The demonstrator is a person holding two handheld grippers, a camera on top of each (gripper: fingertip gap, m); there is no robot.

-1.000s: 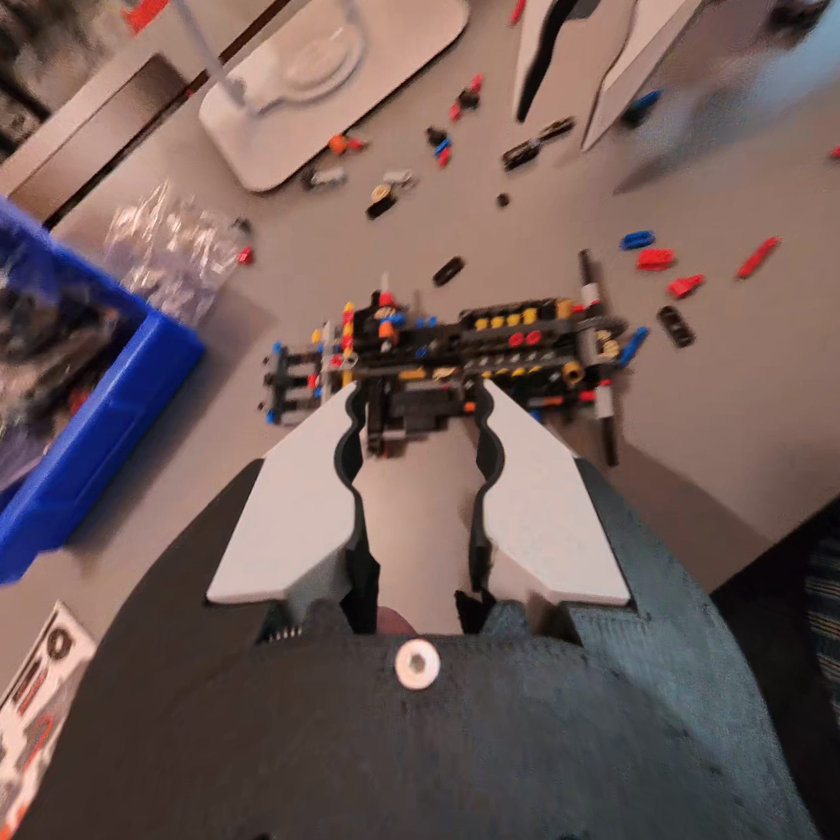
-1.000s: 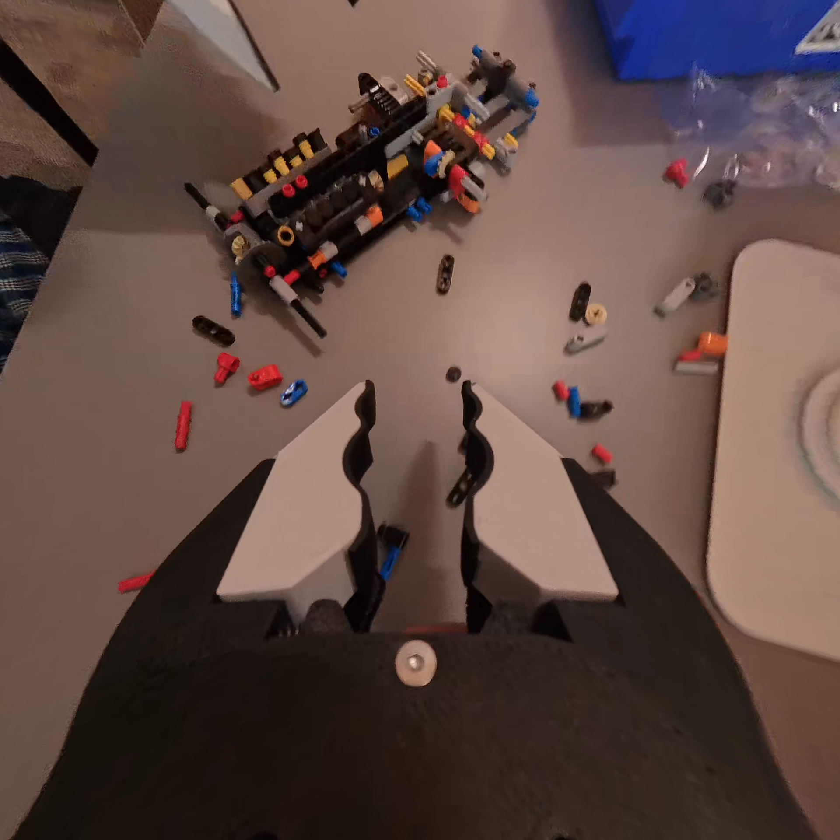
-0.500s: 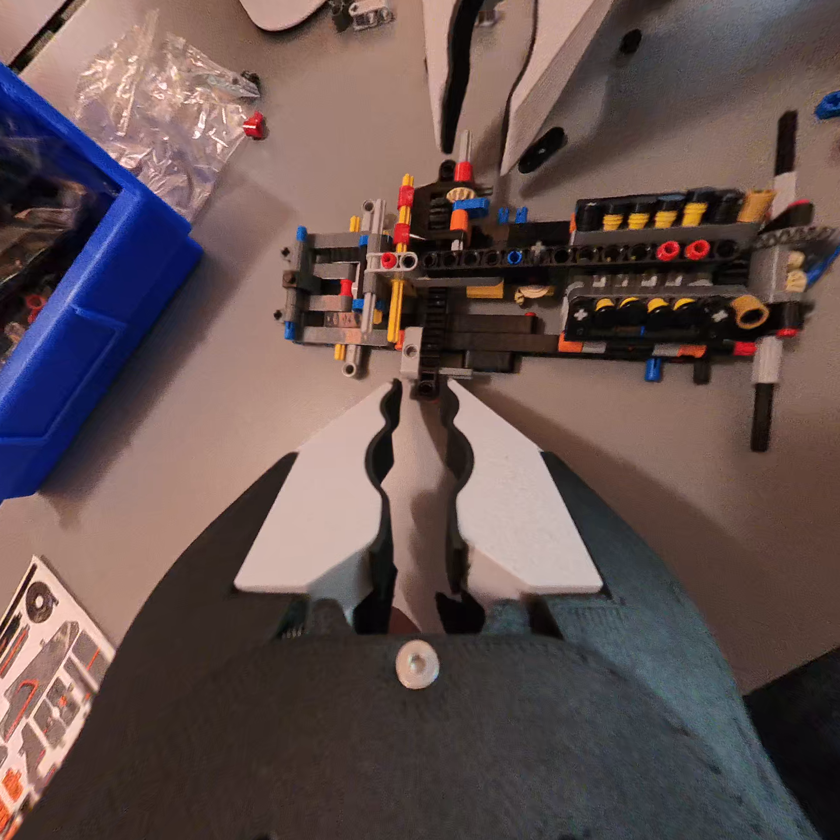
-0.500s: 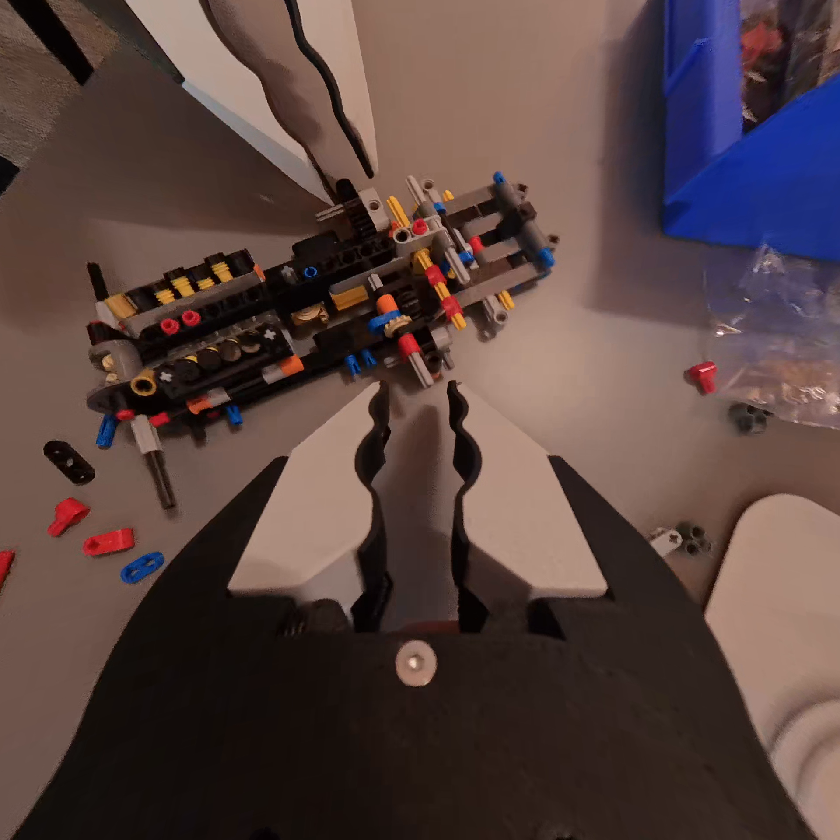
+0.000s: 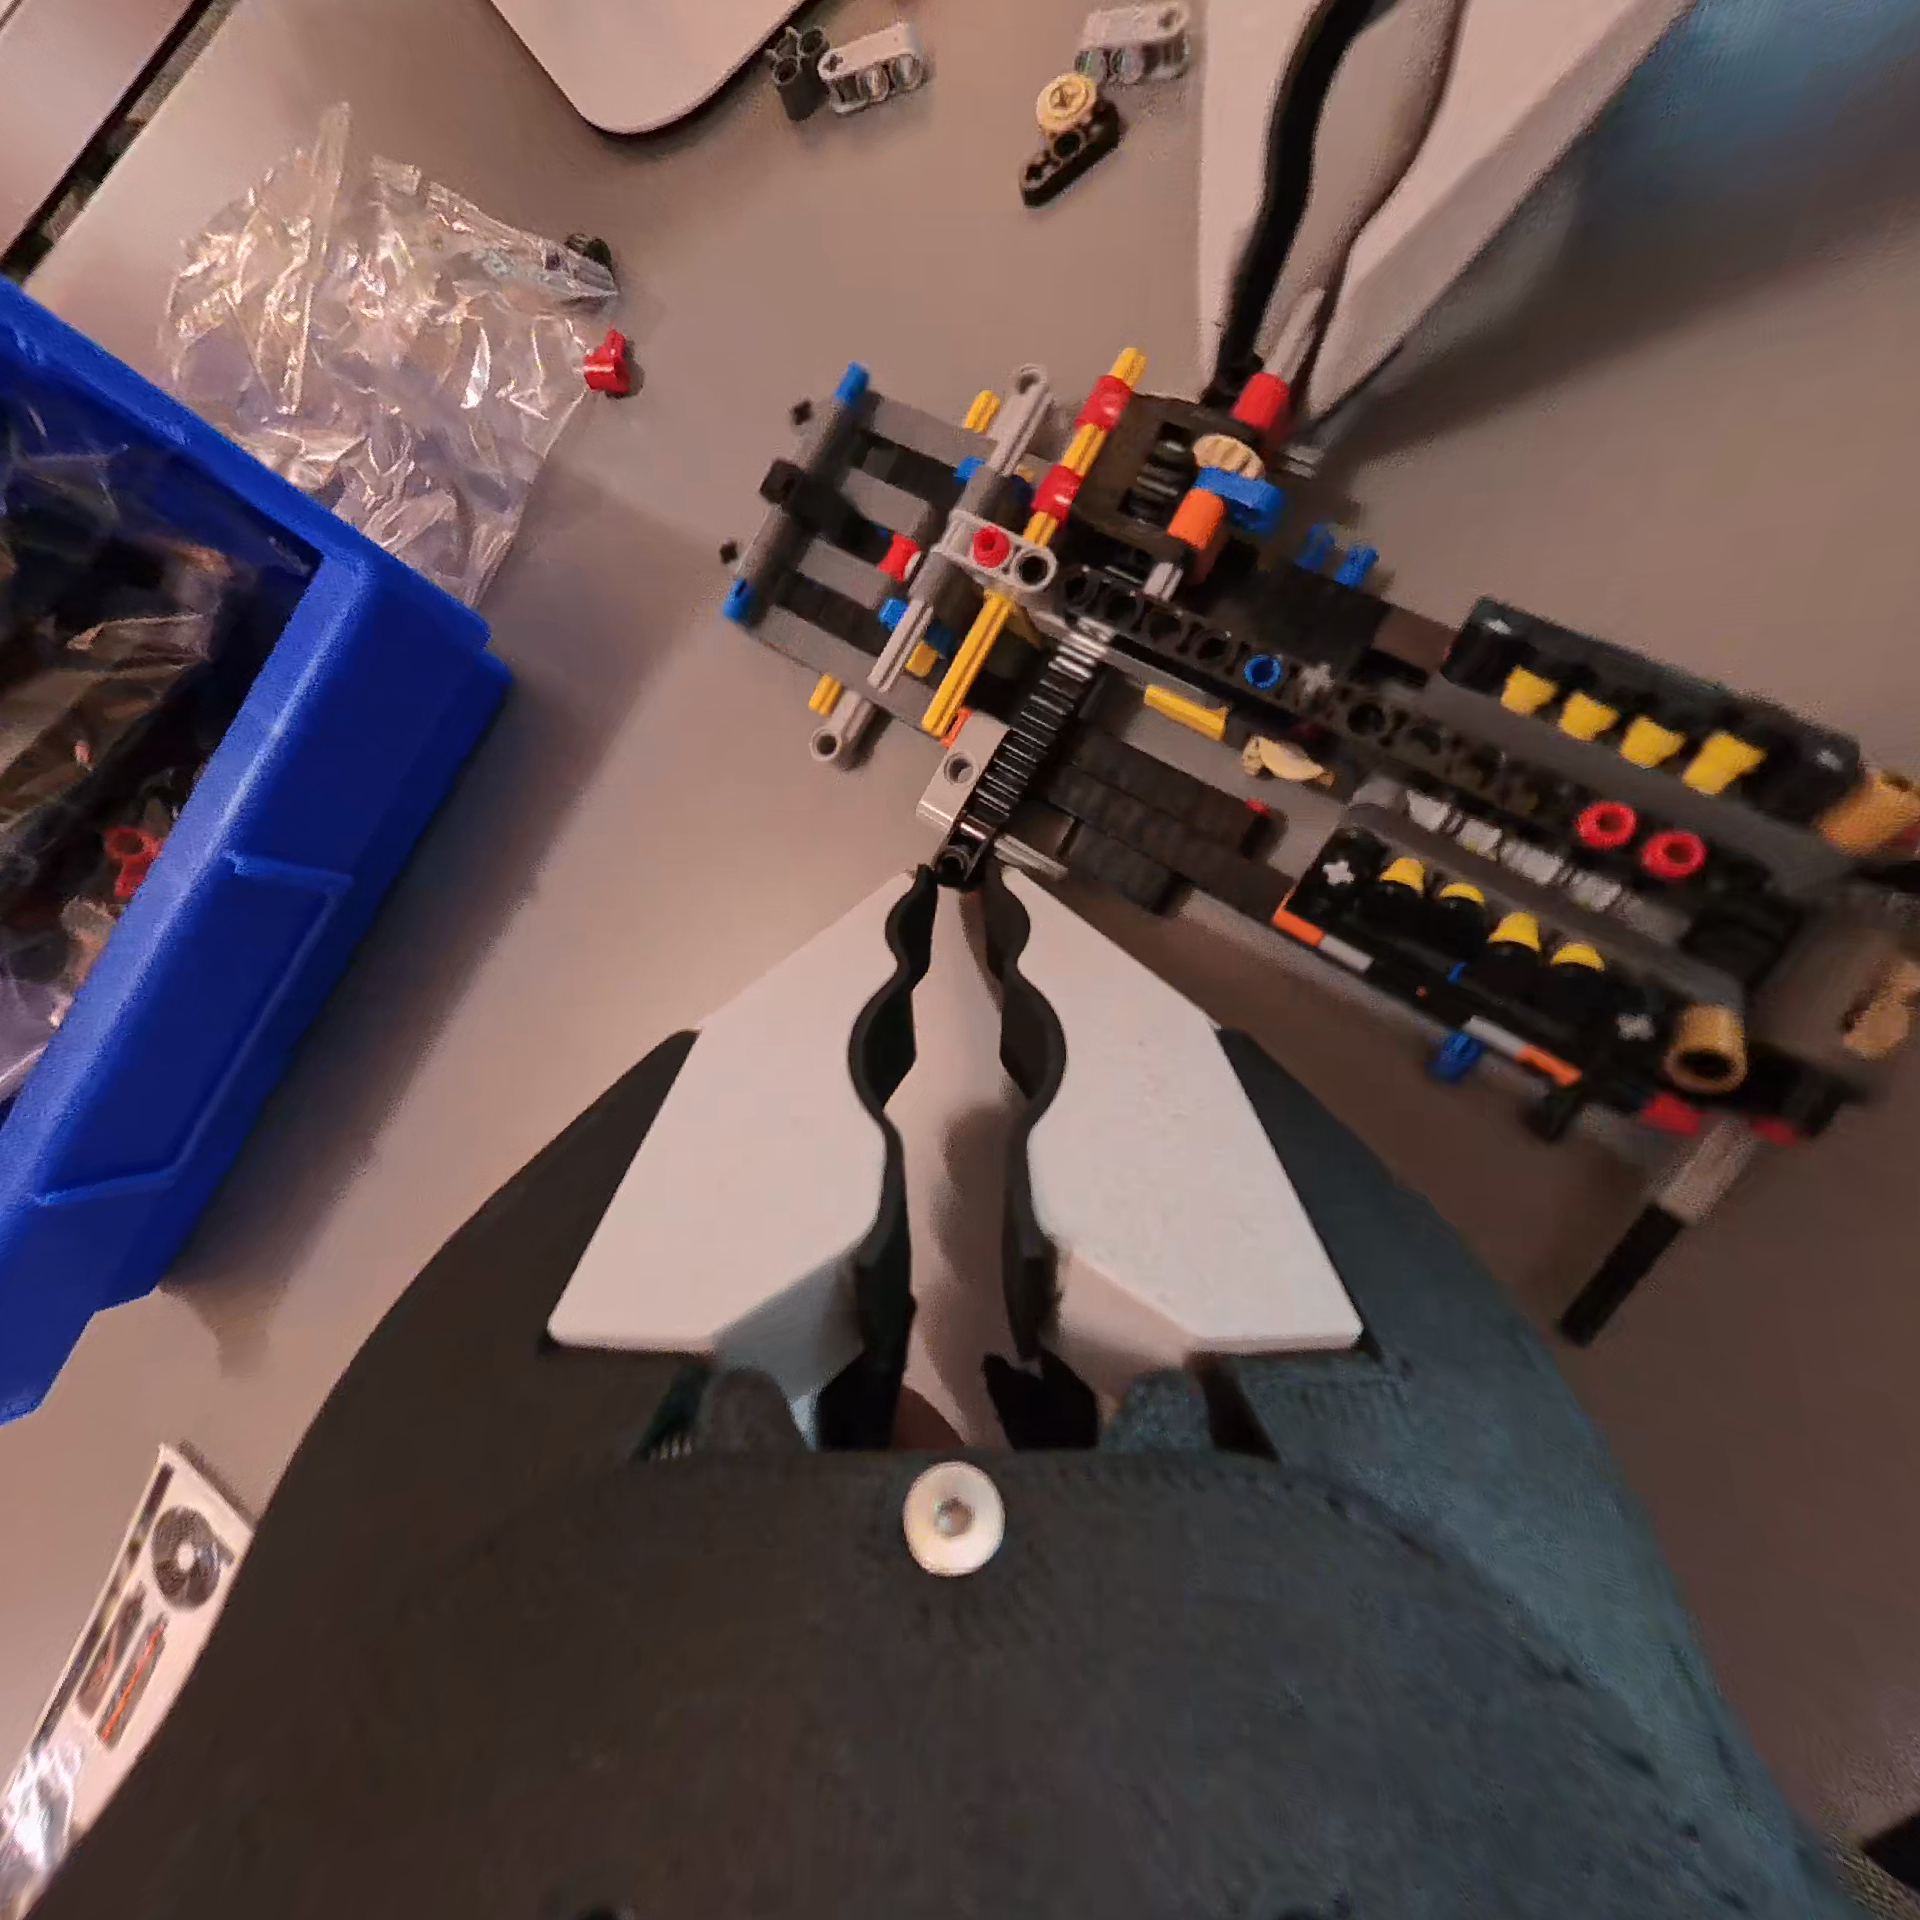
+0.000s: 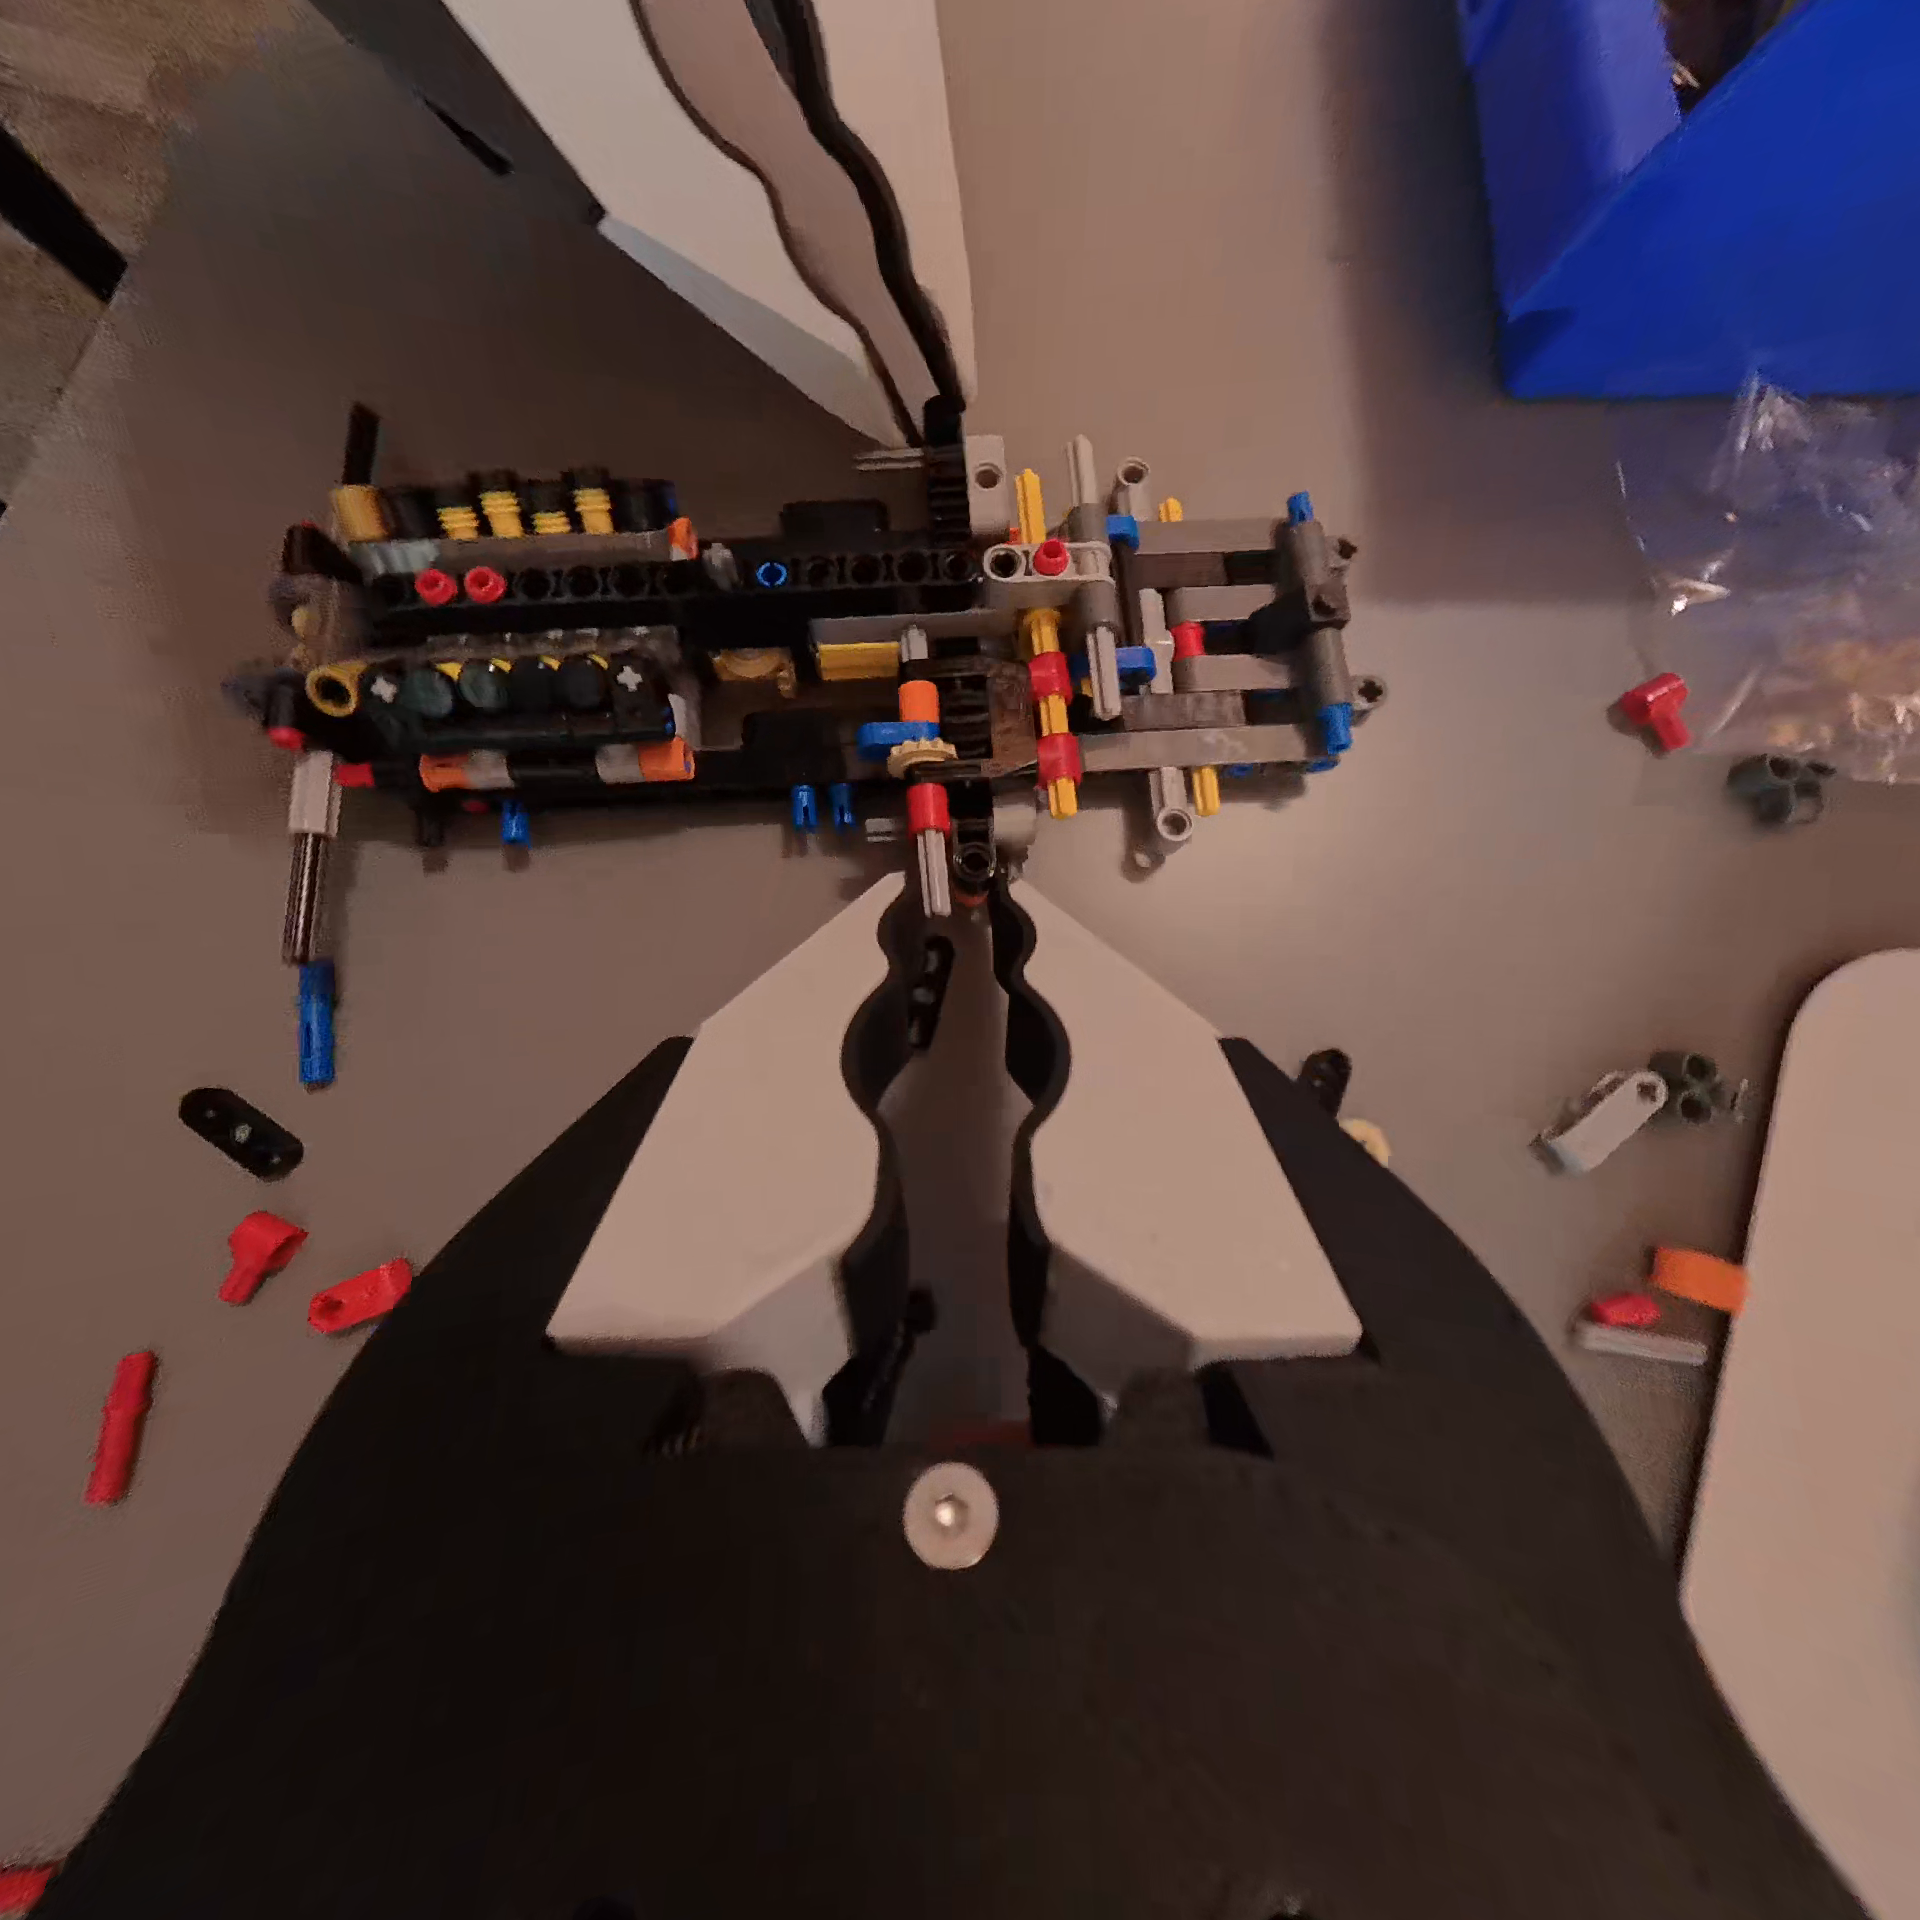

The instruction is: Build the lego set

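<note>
Grey tabletop (image 5: 644,831) fills both wrist views, scattered with small loose parts. Farthest left in the left wrist view sits a blue bin (image 5: 239,831) holding bagged pieces, with a crumpled clear plastic bag (image 5: 364,312) just beyond it and a single red connector (image 5: 606,366) beside the bag. Near the middle lies the half-built lego chassis (image 5: 1195,665) — a long black and grey frame with yellow axles, red bushes and a row of yellow-topped cylinders toward its right end.

The left gripper (image 5: 958,881) is nearly closed, its tips pinching the near end of the black toothed rack (image 5: 1023,743) that runs across the frame. From the opposite side the right gripper (image 6: 954,891) meets the same cross-member, its tips narrowed around a small black pin hole piece (image 6: 974,860) and the grey axle under the red bush (image 6: 926,808); whether it has firm hold or only touches I cannot tell.

Judging by this, the step is seating or sliding that rack through the chassis. To do it well, both tongs should press along one straight line, square to the frame, so the model is squeezed rather than spun on the table. Light, even force matters — the rack is thin, and a skewed push could pop the grey connector (image 5: 951,790) beside it. Off to the right in the right wrist view, spare red pins (image 6: 358,1294) and a black link (image 6: 241,1132) wait untouched.
</note>
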